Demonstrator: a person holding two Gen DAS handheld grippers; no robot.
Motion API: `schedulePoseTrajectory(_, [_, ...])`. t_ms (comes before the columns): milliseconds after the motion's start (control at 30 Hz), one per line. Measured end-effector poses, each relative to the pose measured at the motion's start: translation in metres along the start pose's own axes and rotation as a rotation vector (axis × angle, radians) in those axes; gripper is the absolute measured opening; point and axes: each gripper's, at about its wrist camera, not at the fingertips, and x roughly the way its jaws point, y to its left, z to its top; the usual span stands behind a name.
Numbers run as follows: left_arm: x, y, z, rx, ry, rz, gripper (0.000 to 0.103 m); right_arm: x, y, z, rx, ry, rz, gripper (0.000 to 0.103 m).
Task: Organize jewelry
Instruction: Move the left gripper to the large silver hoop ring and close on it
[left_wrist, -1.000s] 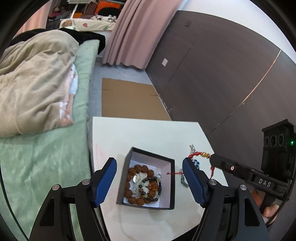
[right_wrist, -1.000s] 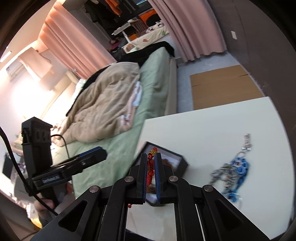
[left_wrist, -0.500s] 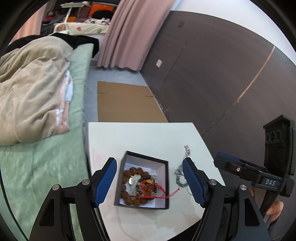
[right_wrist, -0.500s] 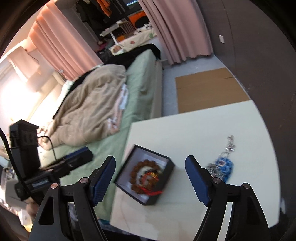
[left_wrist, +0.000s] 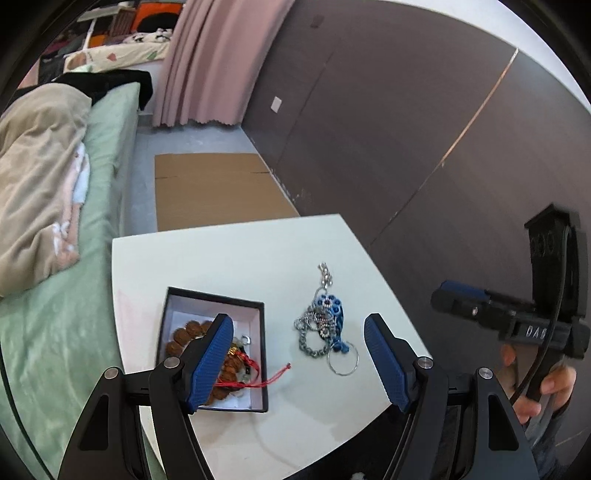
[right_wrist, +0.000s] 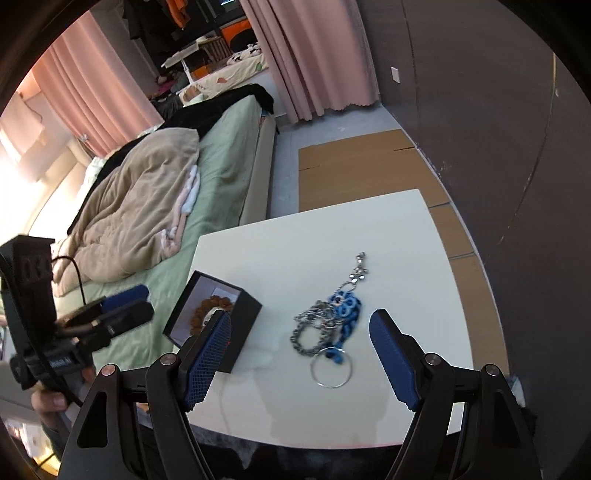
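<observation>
The next piece to be put away is judged to be the blue keychain (right_wrist: 338, 321), a tangle of silver chain, blue beadwork and a split ring lying on the white desk (right_wrist: 399, 236), just beside the open black box (right_wrist: 236, 317) and not touching it. The right claw (right_wrist: 301, 363) is held released above it, both blue pads spread wide with nothing between them; the left claw (left_wrist: 295, 363) is likewise released and empty, its left pad showing in front of the box (left_wrist: 260, 354) in its own view. In that box a brown bead bracelet (left_wrist: 184, 334) and a red cord (left_wrist: 258, 380) are already seen, the cord's loose end trailing over the box's near right wall. For the pick to be done well, the right claw should be lowered over the dense middle of the bundle, where chain and beadwork overlap, rather than over the thin ring, which would likely slip out flat against the desk. The pads should be closed across the narrow width of the bundle so that several strands are caught together. The keychain's long axis runs from the clasp (right_wrist: 360, 264) at the far end to the split ring (right_wrist: 331, 371) at the near end, tilted slightly to the right going away; a grip across that axis would let both ends hang freely. A slow lift is advised, since the dangling ends could catch the box edge.
</observation>
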Motion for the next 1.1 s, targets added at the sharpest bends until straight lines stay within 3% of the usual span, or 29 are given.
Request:
schedulePoseTrajectory(333, [0.043, -0.045, -0.012, 0.072, 0.092, -0.019, 0.074, 0.008, -0.06, -0.022, 0.117, -0.011, 0.049, 0.078])
schedulePoseTrajectory(633, [0.099, -0.081, -0.026, 0.11, 0.233, 0.071, 0.074, -0.003, -0.095, -0.035, 0.163, -0.039, 0.062, 0.078])
schedulePoseTrajectory(900, [0.139, -0.088, -0.032, 0.023, 0.347, 0.126, 0.074, 0.0, -0.124, -0.041, 0.23, -0.017, 0.065, 0.078])
schedulePoseTrajectory(1100, [0.16, -0.092, -0.038, -0.016, 0.382, 0.184, 0.074, -0.005, -0.134, -0.046, 0.234, -0.027, 0.059, 0.078])
